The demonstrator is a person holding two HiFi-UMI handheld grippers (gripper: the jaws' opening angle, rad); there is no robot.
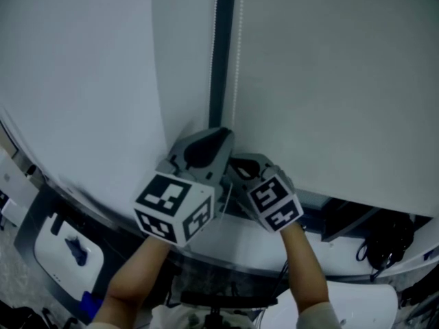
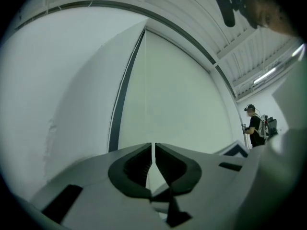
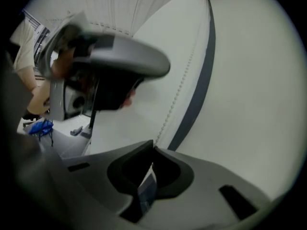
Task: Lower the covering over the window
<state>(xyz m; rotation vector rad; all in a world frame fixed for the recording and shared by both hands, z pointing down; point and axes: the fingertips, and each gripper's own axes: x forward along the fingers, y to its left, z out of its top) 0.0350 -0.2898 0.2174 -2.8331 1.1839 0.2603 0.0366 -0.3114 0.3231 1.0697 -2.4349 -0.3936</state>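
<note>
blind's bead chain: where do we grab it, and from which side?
Grip the chain on its straight hanging run beside the dark frame strip. Come from the room side, jaws closing across it: it is thin, vertical and close to the blind. The right gripper is shut on it so.

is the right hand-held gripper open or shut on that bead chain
Shut on it: in the right gripper view the right hand-held gripper has its jaws together, and the bead chain runs straight into their tips.

Grey left gripper [image 2: 153,146] — checkered marker cube [image 1: 171,208]
</note>
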